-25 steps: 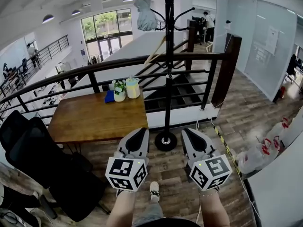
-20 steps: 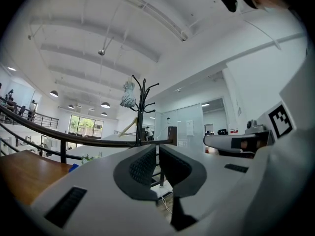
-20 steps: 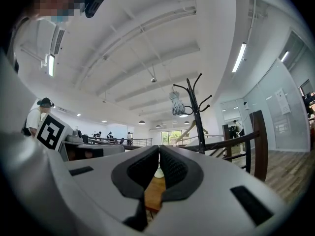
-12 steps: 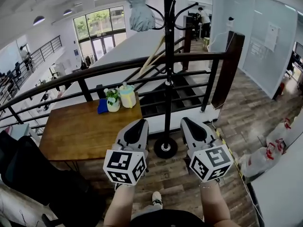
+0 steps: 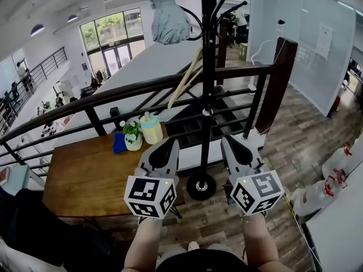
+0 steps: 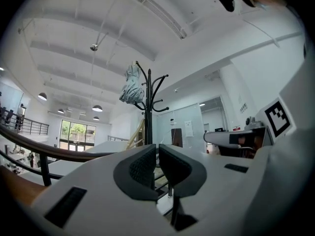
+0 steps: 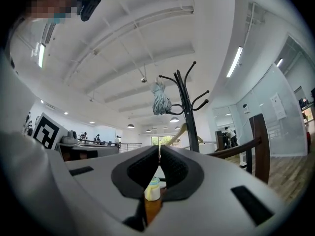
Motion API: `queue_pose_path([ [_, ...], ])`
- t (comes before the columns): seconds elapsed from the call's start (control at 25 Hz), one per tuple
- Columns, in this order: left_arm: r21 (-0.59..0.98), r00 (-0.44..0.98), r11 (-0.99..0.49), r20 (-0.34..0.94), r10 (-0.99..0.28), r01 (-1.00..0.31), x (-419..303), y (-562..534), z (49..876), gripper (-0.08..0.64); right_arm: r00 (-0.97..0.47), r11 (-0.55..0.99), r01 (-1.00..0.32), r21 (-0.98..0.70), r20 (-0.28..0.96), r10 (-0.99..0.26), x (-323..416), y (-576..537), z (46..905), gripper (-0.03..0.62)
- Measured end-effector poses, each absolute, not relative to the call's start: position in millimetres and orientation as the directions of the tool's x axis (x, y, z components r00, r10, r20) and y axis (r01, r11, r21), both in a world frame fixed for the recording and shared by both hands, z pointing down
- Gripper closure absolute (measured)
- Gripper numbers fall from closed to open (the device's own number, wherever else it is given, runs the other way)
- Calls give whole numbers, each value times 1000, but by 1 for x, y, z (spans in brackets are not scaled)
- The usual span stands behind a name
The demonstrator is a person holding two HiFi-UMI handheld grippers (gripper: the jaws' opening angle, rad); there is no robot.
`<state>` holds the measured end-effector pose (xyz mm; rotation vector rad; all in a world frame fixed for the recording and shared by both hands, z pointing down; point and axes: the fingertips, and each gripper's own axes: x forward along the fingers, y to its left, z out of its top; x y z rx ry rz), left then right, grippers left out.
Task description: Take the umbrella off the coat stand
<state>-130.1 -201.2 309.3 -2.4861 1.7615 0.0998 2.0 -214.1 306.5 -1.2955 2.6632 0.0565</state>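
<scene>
A folded grey-blue umbrella (image 5: 167, 18) hangs from an upper left hook of the black coat stand (image 5: 208, 95), whose round base (image 5: 201, 186) rests on the wood floor. My left gripper (image 5: 170, 144) is shut with nothing in it, low and left of the pole. Right of the pole my right gripper (image 5: 228, 141) is also shut and empty. Both are well below the umbrella. In the left gripper view the umbrella (image 6: 132, 85) and the stand (image 6: 148, 112) rise above the shut jaws. The right gripper view shows the umbrella (image 7: 160, 98) left of the stand (image 7: 188, 112).
A dark railing (image 5: 142, 86) with a thick post (image 5: 278, 84) runs behind the stand, above a stairwell. A wooden table (image 5: 85, 174) at the left carries a bottle (image 5: 151, 128) and a potted plant (image 5: 133, 137). A black chair (image 5: 34, 231) is at lower left, white bags (image 5: 329, 186) at right.
Both grippers and the head camera have come closer to the coat stand and risen a little. The umbrella and the pole look larger. The jaws stayed shut.
</scene>
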Motion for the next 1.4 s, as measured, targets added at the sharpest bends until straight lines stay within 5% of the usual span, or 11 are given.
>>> queue_pose_path([
  [0.68, -34, 287, -285, -123, -950, -958, -149, -270, 284, 532, -635, 654, -755, -44, -197, -747, -18, -293, 281, 563],
  [1.4, -61, 211, -202, -288, -934, -978, -176, -325, 216, 532, -727, 764, -644, 39, -341, -596, -62, -356, 214, 563],
])
